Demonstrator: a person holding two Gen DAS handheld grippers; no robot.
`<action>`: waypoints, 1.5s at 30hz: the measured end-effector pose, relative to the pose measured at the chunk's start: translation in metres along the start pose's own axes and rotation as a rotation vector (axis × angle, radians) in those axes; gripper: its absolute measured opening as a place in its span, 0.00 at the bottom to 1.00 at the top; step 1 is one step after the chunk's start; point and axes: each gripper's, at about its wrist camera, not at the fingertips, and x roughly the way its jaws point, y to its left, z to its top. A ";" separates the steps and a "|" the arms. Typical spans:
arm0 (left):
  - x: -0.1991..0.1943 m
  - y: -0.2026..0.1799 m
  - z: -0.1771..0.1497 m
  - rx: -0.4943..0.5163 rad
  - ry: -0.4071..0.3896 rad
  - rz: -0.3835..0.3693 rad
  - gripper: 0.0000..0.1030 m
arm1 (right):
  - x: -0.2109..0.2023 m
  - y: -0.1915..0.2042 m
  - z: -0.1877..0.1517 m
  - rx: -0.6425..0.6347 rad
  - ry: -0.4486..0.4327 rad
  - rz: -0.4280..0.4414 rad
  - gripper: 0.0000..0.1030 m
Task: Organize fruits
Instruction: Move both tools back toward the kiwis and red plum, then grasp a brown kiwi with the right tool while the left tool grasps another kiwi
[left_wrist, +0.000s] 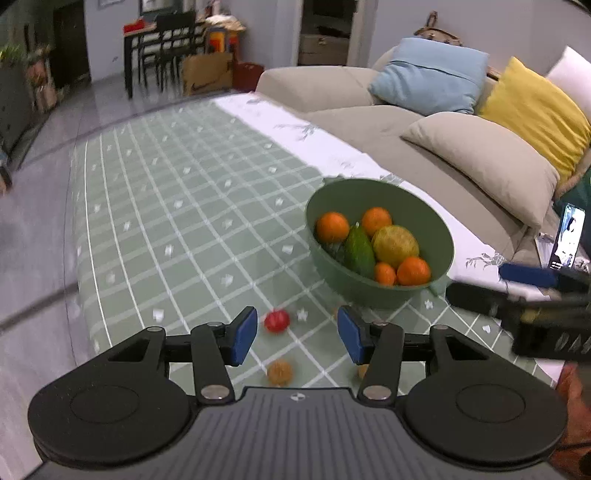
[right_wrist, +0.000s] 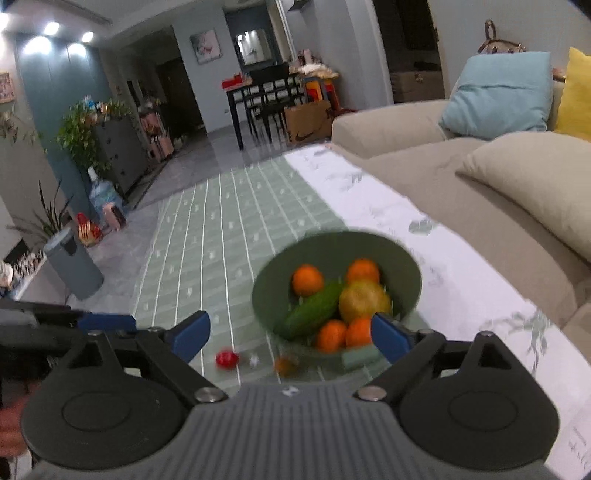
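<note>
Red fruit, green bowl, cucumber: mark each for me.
red fruit (left_wrist: 276, 320), left wrist view, its middle
green bowl (left_wrist: 417, 206), left wrist view, bare inner wall
cucumber (right_wrist: 314, 309), right wrist view, mid-body

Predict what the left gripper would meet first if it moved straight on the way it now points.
Probably the red fruit on the tablecloth, which lies between the open left gripper fingers; depth is unclear.

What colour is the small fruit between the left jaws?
Red; clearest in the left wrist view.
</note>
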 end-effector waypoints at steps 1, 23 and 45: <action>-0.001 0.003 -0.006 -0.009 0.006 0.001 0.58 | 0.002 0.001 -0.008 -0.008 0.017 -0.013 0.85; 0.044 0.006 -0.060 -0.070 0.088 -0.004 0.47 | 0.051 0.026 -0.072 -0.181 0.201 0.016 0.48; 0.091 0.017 -0.059 -0.098 0.138 0.035 0.39 | 0.104 0.027 -0.073 -0.169 0.274 0.041 0.30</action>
